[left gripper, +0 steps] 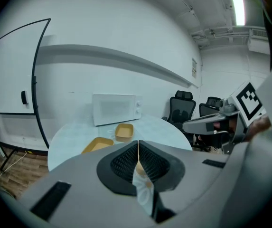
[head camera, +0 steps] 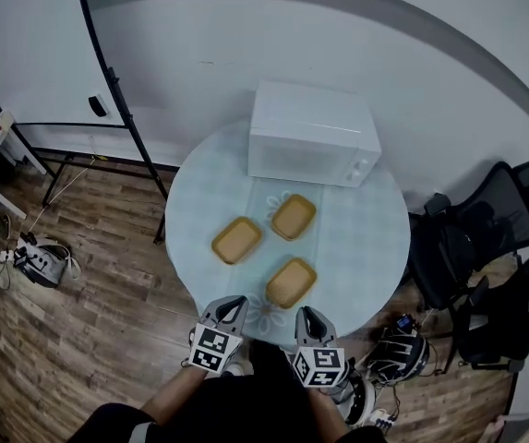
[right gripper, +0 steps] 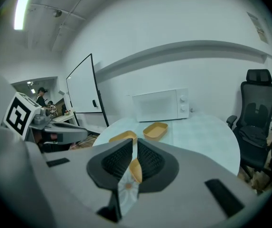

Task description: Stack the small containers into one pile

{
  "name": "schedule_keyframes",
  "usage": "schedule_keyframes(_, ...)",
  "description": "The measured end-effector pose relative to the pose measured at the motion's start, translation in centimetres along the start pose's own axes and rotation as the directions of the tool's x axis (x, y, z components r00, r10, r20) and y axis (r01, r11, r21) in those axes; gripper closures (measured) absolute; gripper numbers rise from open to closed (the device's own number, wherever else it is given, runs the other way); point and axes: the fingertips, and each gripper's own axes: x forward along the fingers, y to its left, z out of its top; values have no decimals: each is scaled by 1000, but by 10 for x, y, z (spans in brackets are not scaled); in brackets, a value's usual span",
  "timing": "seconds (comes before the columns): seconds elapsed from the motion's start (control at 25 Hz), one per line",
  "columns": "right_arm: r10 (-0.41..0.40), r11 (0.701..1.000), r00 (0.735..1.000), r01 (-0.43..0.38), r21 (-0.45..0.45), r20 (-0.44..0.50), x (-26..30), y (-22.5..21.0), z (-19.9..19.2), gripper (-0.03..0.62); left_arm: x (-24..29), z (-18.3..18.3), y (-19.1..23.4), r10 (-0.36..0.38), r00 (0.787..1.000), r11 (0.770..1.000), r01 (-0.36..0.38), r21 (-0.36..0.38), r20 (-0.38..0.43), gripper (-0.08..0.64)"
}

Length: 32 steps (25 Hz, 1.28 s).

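Three shallow tan containers lie apart on the round table (head camera: 366,247): one to the left (head camera: 236,240), one farther back (head camera: 294,216), one nearest me (head camera: 291,282). My left gripper (head camera: 233,303) hovers at the table's near edge, below and left of the nearest container, jaws shut and empty. My right gripper (head camera: 307,315) hangs just below that container, also shut and empty. The left gripper view shows the left container (left gripper: 98,145) and the back one (left gripper: 124,131) beyond the left gripper (left gripper: 138,148). Over the right gripper (right gripper: 134,148), the right gripper view shows the same two (right gripper: 122,137), (right gripper: 155,130).
A white microwave (head camera: 312,135) stands at the table's back edge. A whiteboard on a black stand (head camera: 33,53) is at the far left. Black office chairs (head camera: 486,238) crowd the right side. Helmets and bags (head camera: 398,349) lie on the wood floor.
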Motion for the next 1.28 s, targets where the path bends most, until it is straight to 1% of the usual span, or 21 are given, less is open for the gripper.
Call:
schedule_keyframes(0.16,30,999,999,-30,-16,-19,34,-29,18,565,37,20,9,9,1000,1000,-9,-4,2,545)
schedule_keyframes(0.4,76,996,996,-78,-39,-49,79,-67,40,565,81,45,24,44,999,999,-44,1,-9,545)
schedule_keyframes(0.64,118,989,987,-127,-74,-111,110,-85,36,560,98,56,42,72,997,997,-72,13,-35,545)
schedule_keyframes(0.76,139,982,977,-157,-105,-162,120,-85,27,518,101,56,52,70,997,997,-69,16,-44,545)
schedule_keyframes(0.84,152,971,968,-184,-151,-202,125,-84,22,501,103,55,58,61,997,998,-60,14,-48,545)
schedule_keyframes(0.96,170,945,947,-236,-226,-274,131,-84,18,494,105,54,64,50,997,999,-50,13,-52,545)
schedule_keyframes(1.12,198,912,910,-307,-270,-365,141,-84,11,494,107,53,73,43,998,999,-42,9,-55,545)
schedule_keyframes(1.28,197,873,865,-369,-320,-461,153,-91,-8,489,106,50,76,42,997,999,-42,1,-61,545)
